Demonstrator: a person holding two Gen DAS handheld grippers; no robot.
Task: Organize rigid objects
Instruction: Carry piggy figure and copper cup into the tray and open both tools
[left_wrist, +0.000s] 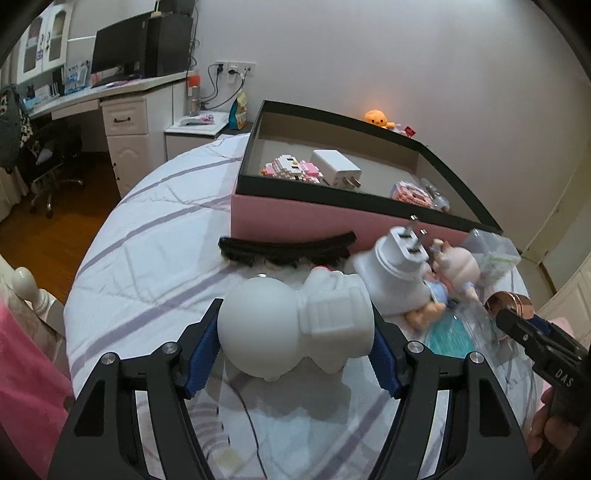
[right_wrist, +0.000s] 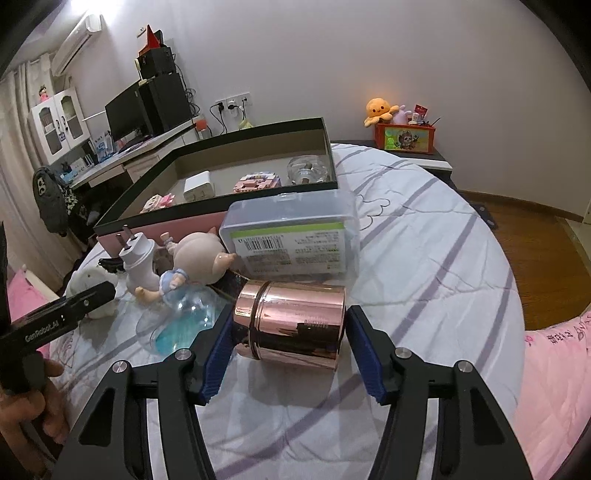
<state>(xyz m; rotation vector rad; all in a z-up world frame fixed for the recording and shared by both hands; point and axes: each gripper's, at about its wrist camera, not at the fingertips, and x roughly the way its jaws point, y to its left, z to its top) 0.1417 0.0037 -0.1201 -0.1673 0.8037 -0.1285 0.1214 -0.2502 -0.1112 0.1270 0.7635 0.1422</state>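
A white astronaut-like figurine (left_wrist: 295, 321) lies on the striped bedsheet, and my left gripper (left_wrist: 295, 326) is shut on it, blue pads against its head and body. In the right wrist view a rose-gold metal canister (right_wrist: 295, 325) lies on its side, my right gripper (right_wrist: 290, 323) shut on its two ends. Behind them lie a white plug adapter (left_wrist: 391, 266), a small doll (left_wrist: 454, 269), a black hairpiece (left_wrist: 284, 247), a bagged blue mask (right_wrist: 184, 317) and a clear labelled plastic case (right_wrist: 291, 236). The open box with a black rim and pink wall (left_wrist: 332, 218) stands beyond.
Inside the box lie a white charger (left_wrist: 336, 168), pink block models (left_wrist: 291, 168) and a glass piece (right_wrist: 308, 170). The bed drops to wooden floor (right_wrist: 535, 251) on the right. A desk with a monitor (left_wrist: 122, 48) stands left; a nightstand holds a red bin (right_wrist: 404, 136).
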